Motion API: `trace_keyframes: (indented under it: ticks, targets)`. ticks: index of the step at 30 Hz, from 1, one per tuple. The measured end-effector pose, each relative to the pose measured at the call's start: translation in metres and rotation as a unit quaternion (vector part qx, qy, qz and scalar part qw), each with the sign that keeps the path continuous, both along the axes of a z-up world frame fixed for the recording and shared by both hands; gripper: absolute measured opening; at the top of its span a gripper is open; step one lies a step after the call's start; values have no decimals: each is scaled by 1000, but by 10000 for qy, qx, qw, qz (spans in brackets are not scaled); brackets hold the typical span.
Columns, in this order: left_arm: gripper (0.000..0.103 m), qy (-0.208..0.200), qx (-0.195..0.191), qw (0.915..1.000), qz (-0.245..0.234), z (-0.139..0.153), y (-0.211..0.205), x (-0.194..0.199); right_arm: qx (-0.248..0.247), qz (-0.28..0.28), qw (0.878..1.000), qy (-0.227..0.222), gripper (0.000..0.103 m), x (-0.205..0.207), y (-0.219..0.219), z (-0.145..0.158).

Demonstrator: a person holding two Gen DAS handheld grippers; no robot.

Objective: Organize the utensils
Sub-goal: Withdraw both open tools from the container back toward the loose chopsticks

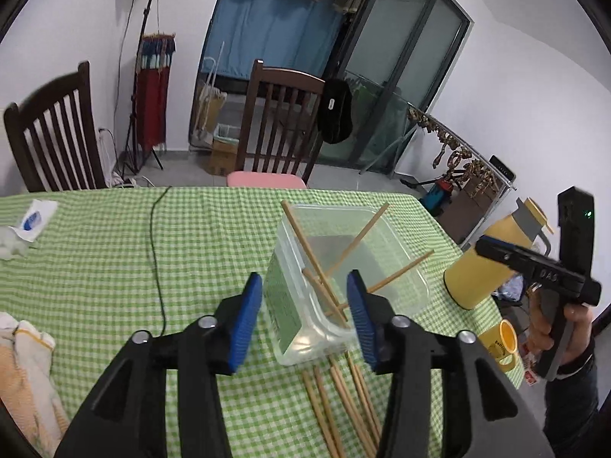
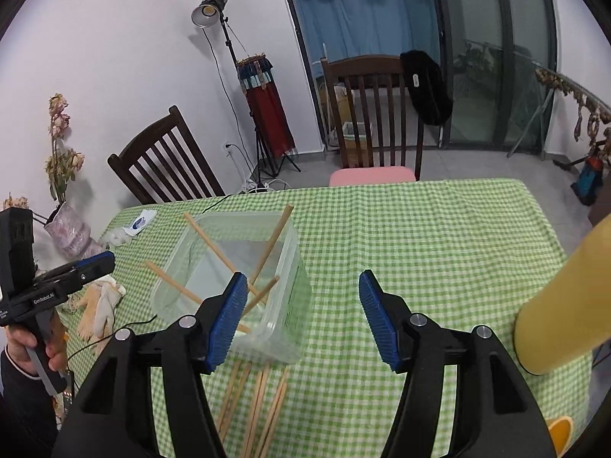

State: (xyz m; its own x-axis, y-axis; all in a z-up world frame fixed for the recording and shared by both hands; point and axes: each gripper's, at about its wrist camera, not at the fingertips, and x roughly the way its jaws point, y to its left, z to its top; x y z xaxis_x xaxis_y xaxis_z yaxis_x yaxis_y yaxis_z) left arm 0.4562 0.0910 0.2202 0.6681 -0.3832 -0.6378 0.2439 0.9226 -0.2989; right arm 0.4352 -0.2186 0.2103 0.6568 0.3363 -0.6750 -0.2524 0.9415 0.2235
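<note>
A clear plastic container (image 1: 385, 225) stands on the green checked tablecloth (image 1: 114, 252) with several wooden chopsticks (image 1: 305, 248) leaning inside it. More chopsticks (image 1: 340, 397) lie loose on the cloth just in front of it. My left gripper (image 1: 305, 316) is open and empty, above the container's near corner. In the right wrist view the container (image 2: 191, 236) sits left of centre, with loose chopsticks (image 2: 259, 404) below it. My right gripper (image 2: 301, 318) is open and empty, to the right of the container. Each gripper shows in the other's view: the right one (image 1: 534, 267), the left one (image 2: 72, 278).
A yellow thermos (image 1: 488, 263) and a yellow mug (image 1: 500, 343) stand at the table's right edge. A cloth (image 1: 26, 366) lies front left, a tissue pack (image 1: 36, 219) far left. A black cable (image 1: 156, 259) crosses the cloth. Two wooden chairs (image 1: 282, 122) stand behind.
</note>
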Motion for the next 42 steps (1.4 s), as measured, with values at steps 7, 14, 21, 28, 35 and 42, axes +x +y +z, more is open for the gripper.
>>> trace_keyframes:
  ticks: [7, 14, 21, 28, 35, 42]
  targets:
    - [61, -161, 253, 9993, 215, 3, 5, -46, -169, -48, 9996, -234, 61, -44, -17, 10]
    - [76, -630, 616, 9949, 485, 15, 10, -102, -218, -85, 9992, -331, 64, -83, -31, 12]
    - [79, -1067, 717, 9899, 605, 15, 10, -168, -290, 33, 9984, -489, 64, -131, -22, 0]
    - [85, -1534, 739, 9820, 818, 10, -1, -222, -313, 162, 9961, -809, 67, -181, -12, -12]
    - [93, -1867, 790, 9755, 851, -6, -22, -268, -368, 109, 9926, -1152, 76, -224, -11, -25]
    - [95, -2107, 961, 9679, 979, -34, -41, -305, -539, -195, 9859, -1574, 84, -260, -11, -46]
